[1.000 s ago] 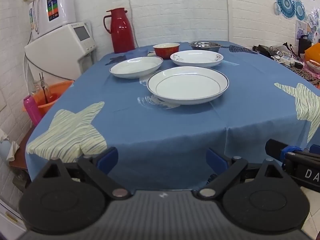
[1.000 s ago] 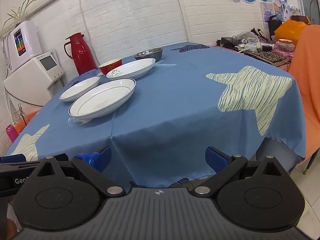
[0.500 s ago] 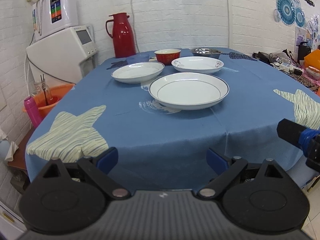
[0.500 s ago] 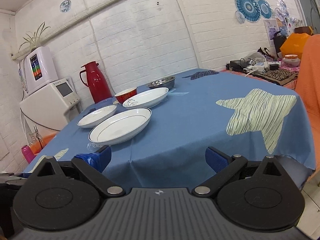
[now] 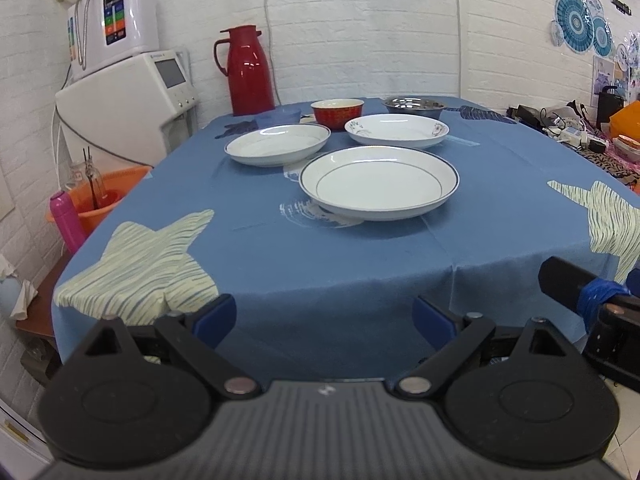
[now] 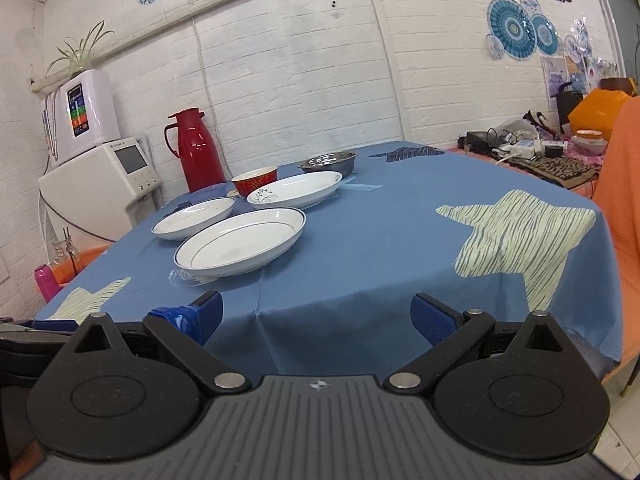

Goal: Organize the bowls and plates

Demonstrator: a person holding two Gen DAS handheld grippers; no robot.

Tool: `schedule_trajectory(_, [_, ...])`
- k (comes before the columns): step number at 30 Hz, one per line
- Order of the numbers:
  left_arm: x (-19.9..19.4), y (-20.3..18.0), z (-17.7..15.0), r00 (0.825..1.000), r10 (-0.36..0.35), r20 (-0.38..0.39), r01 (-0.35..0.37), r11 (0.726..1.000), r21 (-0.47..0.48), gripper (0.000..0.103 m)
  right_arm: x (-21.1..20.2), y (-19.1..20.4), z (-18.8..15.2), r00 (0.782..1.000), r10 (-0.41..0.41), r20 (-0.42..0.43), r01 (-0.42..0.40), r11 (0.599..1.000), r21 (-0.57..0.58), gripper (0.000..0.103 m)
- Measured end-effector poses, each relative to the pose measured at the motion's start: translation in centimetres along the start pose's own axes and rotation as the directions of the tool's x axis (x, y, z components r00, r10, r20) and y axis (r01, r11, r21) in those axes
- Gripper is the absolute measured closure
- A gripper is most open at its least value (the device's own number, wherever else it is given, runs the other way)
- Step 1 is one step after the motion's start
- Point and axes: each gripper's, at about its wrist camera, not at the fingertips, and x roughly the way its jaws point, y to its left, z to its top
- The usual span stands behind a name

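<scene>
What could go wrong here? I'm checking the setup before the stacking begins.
1. The tablecloth hangs loose over the near edge; a low gripper could snag it and drag the dishes.
2. The nearest plate, the plate with the flower pattern and the red bowl sit close together, so reaching for one may knock another.
3. The left gripper and right gripper, both open, are side by side and could collide.

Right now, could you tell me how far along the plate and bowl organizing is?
Nothing looks done. The three plates, nearest, left and patterned, lie apart, unstacked, with the red bowl and steel bowl separate behind. Left gripper and right gripper are open and empty. All stacking remains.
</scene>
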Motion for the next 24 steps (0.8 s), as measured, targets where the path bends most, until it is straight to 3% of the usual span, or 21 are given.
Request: schedule_trajectory(24, [0.46, 0.35, 0.2, 1.0, 0.0, -0.014, 0.0, 1.0, 0.003, 0.009, 0.57, -0.37, -0.22, 0.999, 0.015, -0.051, -0.012, 0.998, 0.058, 0.015])
